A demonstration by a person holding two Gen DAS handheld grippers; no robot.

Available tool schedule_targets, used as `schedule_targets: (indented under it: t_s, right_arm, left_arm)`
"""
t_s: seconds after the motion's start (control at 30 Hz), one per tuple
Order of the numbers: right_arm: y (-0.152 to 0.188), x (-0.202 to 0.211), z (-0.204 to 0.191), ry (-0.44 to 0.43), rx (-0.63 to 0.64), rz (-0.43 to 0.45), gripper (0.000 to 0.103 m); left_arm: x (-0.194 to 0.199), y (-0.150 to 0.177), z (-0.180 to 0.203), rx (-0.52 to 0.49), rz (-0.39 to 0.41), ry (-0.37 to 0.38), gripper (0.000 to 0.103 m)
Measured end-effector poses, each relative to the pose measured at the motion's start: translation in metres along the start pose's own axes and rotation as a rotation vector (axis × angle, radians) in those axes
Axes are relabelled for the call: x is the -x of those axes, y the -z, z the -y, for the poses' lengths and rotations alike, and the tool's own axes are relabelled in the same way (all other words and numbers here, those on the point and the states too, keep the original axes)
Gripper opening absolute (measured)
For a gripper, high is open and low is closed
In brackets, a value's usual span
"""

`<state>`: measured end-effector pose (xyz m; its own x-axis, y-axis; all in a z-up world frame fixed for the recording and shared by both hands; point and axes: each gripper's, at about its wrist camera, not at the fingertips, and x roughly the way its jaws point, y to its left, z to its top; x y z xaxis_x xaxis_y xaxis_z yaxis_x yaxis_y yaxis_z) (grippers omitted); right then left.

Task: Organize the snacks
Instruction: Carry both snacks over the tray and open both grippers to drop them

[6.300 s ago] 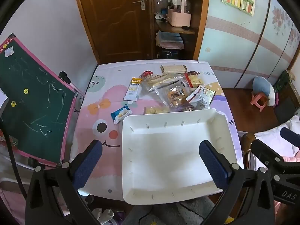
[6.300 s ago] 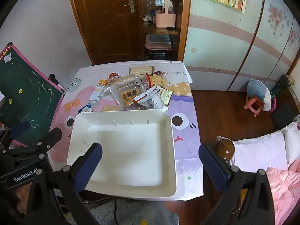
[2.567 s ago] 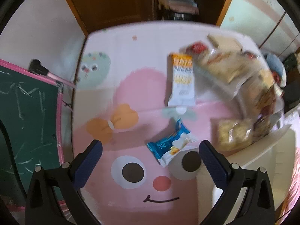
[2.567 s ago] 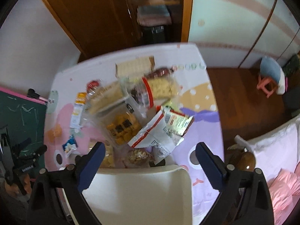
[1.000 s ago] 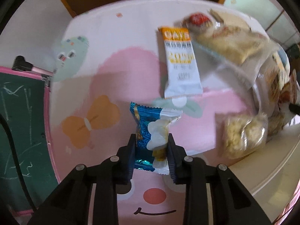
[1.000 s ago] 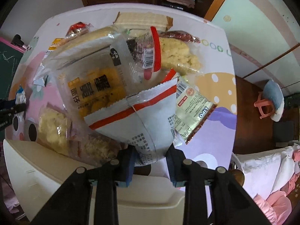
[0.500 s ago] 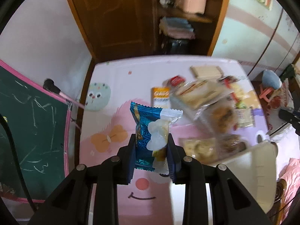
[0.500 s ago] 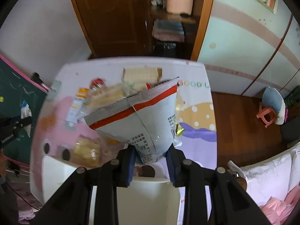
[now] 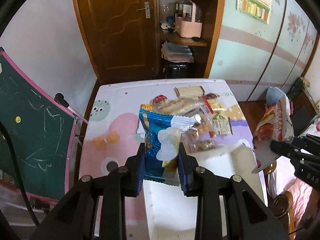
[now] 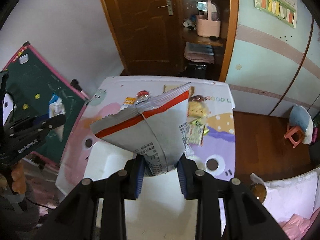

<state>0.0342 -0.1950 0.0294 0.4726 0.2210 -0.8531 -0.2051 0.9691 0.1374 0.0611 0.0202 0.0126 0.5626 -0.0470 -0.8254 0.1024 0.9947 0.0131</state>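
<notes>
Snacks aloft — blue packet (image 9: 160, 140) in left gripper (image 9: 161, 166), grey bag (image 10: 152, 130) in right gripper (image 10: 160, 172).

Blue-and-white snack packet (image 9: 160, 142); silver bag (image 10: 148, 128), red stripe at 12 o'clock; white tray (image 9: 180, 210); pink-and-lilac cartoon-patterned surface (image 9: 112, 136); green chalkboard (image 9: 30, 120), pink-framed.

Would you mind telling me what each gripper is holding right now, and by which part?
The left gripper pinches the blue snack packet across its lower half; the right gripper clamps the grey-and-red snack bag by its narrow bottom end.
</notes>
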Motion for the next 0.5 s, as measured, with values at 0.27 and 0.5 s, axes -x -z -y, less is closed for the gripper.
schedule_targets:
  t_s: [0.27, 0.5]
  right_arm:
    - [0.046, -0.012, -0.011, -0.029, 0.002, -0.124, 0.030]
    - [0.085, -0.047, -0.013, -0.007, -0.021, -0.287, 0.030]
  left_arm:
    - [-0.013, 0.047, 0.034, -0.051, -0.064, -0.005, 0.027]
    - [-0.041, 0.079, 0.049, -0.051, -0.160, 0.000, 0.027]
